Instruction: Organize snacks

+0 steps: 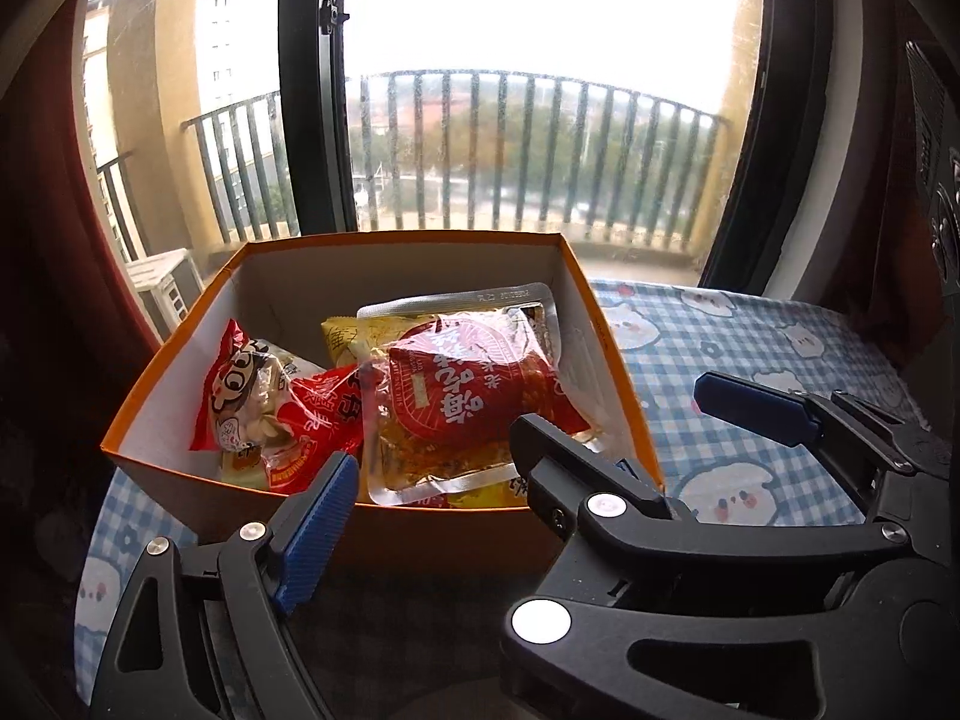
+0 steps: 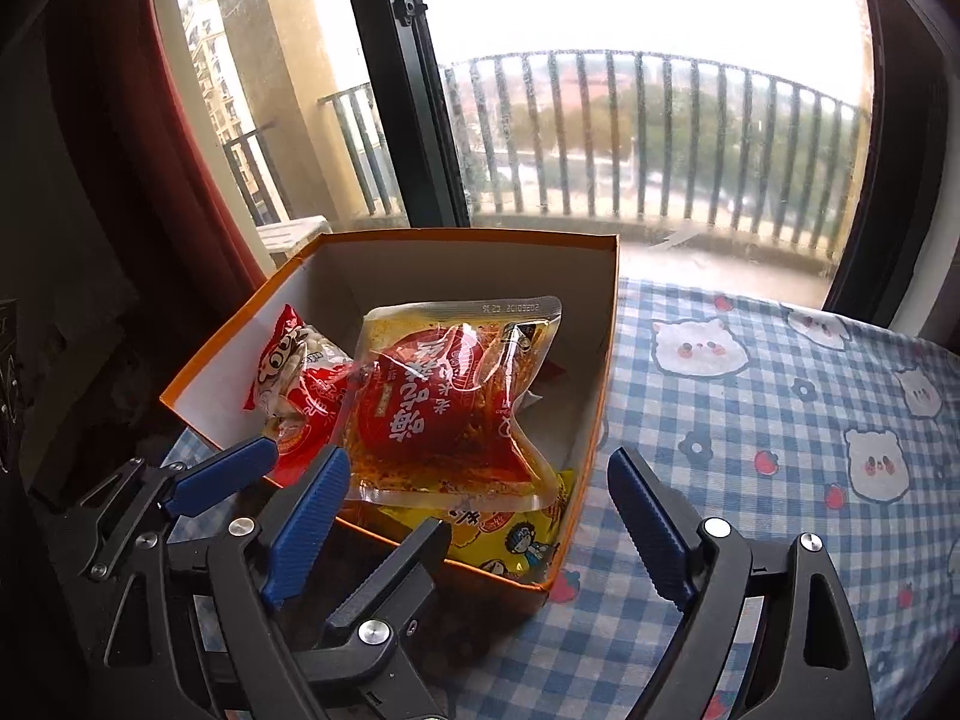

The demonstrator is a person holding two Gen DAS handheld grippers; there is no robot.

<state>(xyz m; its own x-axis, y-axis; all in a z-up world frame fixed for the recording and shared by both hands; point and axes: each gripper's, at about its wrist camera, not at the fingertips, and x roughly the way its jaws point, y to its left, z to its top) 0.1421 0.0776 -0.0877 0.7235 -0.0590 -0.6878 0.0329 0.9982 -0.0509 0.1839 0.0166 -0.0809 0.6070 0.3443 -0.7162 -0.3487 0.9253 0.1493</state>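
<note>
An orange cardboard box (image 1: 384, 525) with a white inside stands on the checked tablecloth and holds several snack packs. A clear pouch with a red label (image 1: 474, 396) lies on top, also shown in the right wrist view (image 2: 444, 408). A red cartoon bag (image 1: 246, 396) lies at the box's left. A yellow pack (image 2: 516, 540) sits at the near corner. My left gripper (image 1: 432, 462) is open and empty at the box's near wall. My right gripper (image 2: 480, 498) is open and empty, just short of the box's near corner. The right gripper also shows in the left wrist view (image 1: 630, 420).
A blue-and-white checked tablecloth with cartoon animals (image 2: 780, 420) covers the table right of the box. A large window (image 1: 540, 90) with a dark frame and a balcony railing stands right behind the box. A red curtain (image 2: 192, 150) hangs at the left.
</note>
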